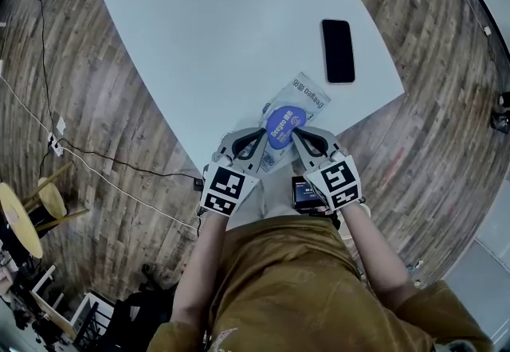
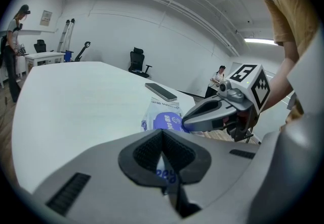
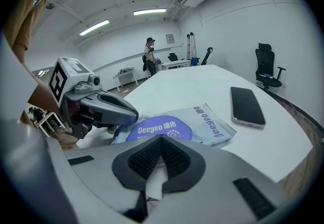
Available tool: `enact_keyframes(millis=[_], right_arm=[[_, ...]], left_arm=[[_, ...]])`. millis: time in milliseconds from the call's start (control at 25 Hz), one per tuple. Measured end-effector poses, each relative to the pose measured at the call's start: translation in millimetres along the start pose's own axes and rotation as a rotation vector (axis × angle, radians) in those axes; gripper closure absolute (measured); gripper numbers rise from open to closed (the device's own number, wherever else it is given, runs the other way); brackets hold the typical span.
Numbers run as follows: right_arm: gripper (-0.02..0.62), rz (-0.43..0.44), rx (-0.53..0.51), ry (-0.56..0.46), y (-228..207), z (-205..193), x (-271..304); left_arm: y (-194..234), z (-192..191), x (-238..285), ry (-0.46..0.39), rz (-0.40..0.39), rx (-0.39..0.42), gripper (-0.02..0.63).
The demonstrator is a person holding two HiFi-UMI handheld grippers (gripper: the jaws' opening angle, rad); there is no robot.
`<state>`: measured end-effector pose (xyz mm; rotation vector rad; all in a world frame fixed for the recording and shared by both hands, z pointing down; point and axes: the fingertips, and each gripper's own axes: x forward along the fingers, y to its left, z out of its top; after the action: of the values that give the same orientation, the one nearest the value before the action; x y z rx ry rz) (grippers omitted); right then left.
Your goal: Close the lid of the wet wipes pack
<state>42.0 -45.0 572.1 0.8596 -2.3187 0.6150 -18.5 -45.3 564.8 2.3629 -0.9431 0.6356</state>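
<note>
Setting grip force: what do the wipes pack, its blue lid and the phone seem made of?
Wipes pack: thin plastic film, slightly glossy, wrinkled at the edges. Blue lid: smooth printed plastic, flat; rigid or sticker unclear. Phone: glossy dark glass face, reflecting light.

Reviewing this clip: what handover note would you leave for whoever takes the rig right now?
Left gripper: tongs together, tip at the side of the wet wipes pack.
Right gripper: tongs together, tip on the blue lid.
The pack lies near the table edge closest to the person, with the phone beyond it.
Done: the lid looks flat, apparently down.
Left: check that it is sealed, then lift both away.
</note>
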Motion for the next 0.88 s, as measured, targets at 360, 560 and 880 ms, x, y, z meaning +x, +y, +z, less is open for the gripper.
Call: enact_keyframes(millis=[360,560,880], right_arm=[[0.586,-0.013,0.057,0.019,-1,3,-3],[0.587,-0.019,0.062,-0.004,2,12,-4],[0.587,-0.044,0.053,-0.015,3,12,-14]], left_arm=[[0,7,-6,-0.025,0.009,0.005,0.600],[0,7,-12,-0.034,0.015,0.005,0.600],[-3,13,-19,-0.052,0.021,0.027,0.600]])
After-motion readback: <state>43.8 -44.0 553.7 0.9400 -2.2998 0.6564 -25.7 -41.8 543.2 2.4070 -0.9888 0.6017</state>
